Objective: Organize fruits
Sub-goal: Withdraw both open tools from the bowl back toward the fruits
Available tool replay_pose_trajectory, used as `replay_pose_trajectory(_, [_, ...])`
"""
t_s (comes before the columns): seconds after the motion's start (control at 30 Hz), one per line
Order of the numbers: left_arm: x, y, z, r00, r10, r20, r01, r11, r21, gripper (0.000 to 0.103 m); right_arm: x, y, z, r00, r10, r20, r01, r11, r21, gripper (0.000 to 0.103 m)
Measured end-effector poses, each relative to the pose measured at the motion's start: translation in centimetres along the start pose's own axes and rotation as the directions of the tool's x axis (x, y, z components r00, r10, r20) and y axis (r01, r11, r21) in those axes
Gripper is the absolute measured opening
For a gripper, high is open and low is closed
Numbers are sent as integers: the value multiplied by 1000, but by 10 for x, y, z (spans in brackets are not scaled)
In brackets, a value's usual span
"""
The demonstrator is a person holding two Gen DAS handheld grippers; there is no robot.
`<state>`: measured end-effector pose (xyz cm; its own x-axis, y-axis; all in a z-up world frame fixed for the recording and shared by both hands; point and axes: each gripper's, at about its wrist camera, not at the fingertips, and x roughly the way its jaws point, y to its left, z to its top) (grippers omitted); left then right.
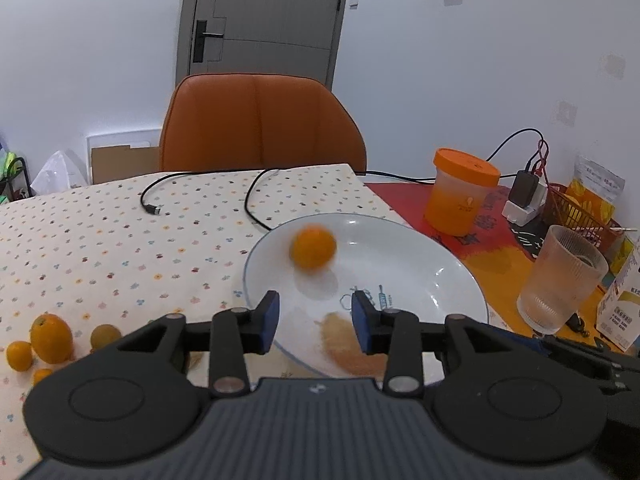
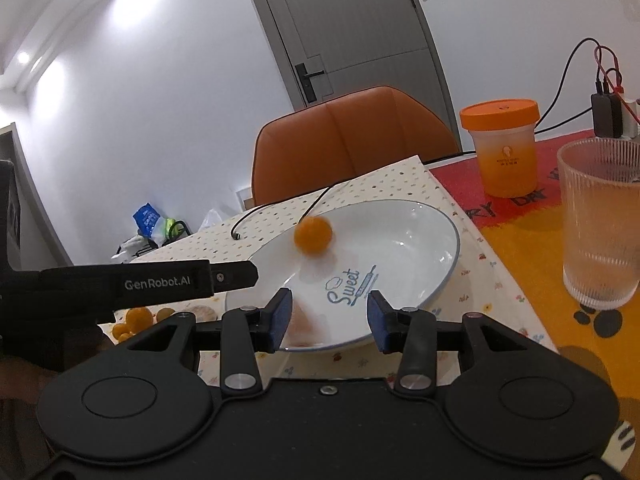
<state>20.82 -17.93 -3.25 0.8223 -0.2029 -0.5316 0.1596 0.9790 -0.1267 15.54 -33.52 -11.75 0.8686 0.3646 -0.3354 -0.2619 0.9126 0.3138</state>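
A small orange fruit [image 1: 313, 249] [image 2: 313, 236], blurred by motion, is inside the white plate [image 1: 432, 276] [image 2: 416, 240] near its far left side. My left gripper [image 1: 316, 320] is open over the plate's near rim with nothing between its fingers. My right gripper [image 2: 329, 318] is also open at the plate's near edge, empty. Several more orange and yellowish fruits [image 1: 51, 339] [image 2: 138, 318] lie on the dotted tablecloth to the left of the plate. The left gripper's body [image 2: 160, 282] crosses the right wrist view at the left.
An orange-lidded tub [image 1: 460, 192] [image 2: 505, 148] and a ribbed glass [image 1: 560, 280] [image 2: 600, 224] stand right of the plate. A black cable [image 1: 256, 196] runs over the cloth. An orange chair [image 1: 260, 124] sits behind the table. A charger [image 1: 524, 196] is at the far right.
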Motion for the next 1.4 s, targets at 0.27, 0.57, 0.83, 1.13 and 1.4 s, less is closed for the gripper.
replay_pose_trajectory(0.27, [-20, 19, -2, 998, 52, 19, -52, 999, -17, 60, -3, 3, -4, 1000, -24, -9, 24, 1000, 16, 57])
replay_pose_trajectory(0.57, [-45, 45, -6, 991, 126, 52, -122, 991, -61, 84, -9, 16, -6, 999, -40, 4, 40, 999, 6, 84])
replay_pose_trajectory(0.83, [-66, 63, -14, 988, 144, 60, -141, 988, -60, 95, -10, 31, -6, 999, -28, 19, 28, 1000, 6, 100])
replay_pose_trajectory(1.13, [-88, 96, -24, 979, 191, 67, -181, 975, -130, 96, -4, 56, -4, 999, 38, 17, -38, 999, -19, 103])
replay_pose_trajectory(1.4, [-104, 125, -31, 973, 223, 61, -210, 961, -179, 96, 3, 78, -6, 997, 73, -14, -74, 996, -44, 103])
